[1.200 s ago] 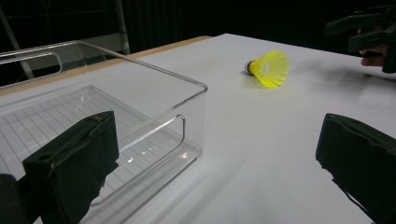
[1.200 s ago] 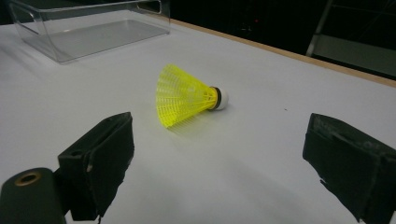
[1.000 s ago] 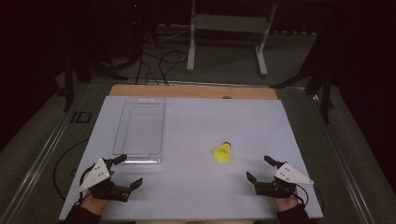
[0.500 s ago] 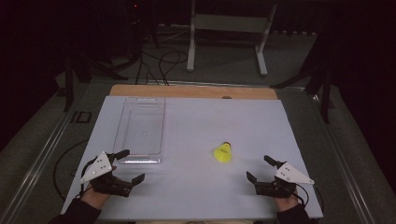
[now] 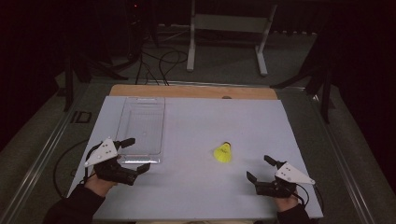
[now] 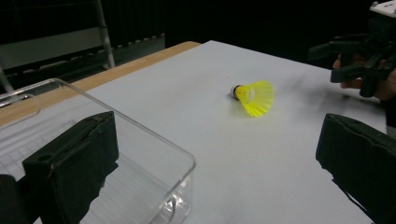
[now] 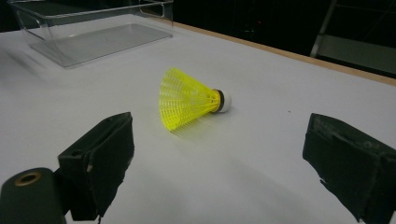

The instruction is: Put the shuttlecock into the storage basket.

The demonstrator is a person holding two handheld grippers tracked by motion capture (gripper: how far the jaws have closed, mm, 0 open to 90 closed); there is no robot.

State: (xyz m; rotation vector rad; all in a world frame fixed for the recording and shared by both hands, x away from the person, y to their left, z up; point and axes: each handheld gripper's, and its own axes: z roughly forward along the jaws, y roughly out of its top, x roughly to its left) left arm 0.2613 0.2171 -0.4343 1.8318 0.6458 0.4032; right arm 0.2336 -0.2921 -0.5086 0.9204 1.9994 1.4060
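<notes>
The right gripper (image 5: 259, 169) rests low at the near right of the table, its jaws spread wide and holding nothing. Just beyond it, a little to the left, lies the yellow shuttlecock (image 5: 223, 152) on its side on the white table top (image 5: 196, 186); in the right gripper view the shuttlecock (image 7: 189, 99) sits between and past the two black jaws, apart from both, its white cork tip pointing right and its open skirt facing left. The left gripper (image 5: 133, 154) is at the near left, also released, with its jaws wide apart; its farther jaw is over the near end of the clear plastic box (image 5: 140, 128), the other just outside the box's near edge. In the left gripper view the box (image 6: 140, 154) shows its rounded near corner between the jaws. The box lies lengthwise along the left part of the table, well apart from the shuttlecock. A wooden strip (image 5: 191, 91) edges the table's far side.
</notes>
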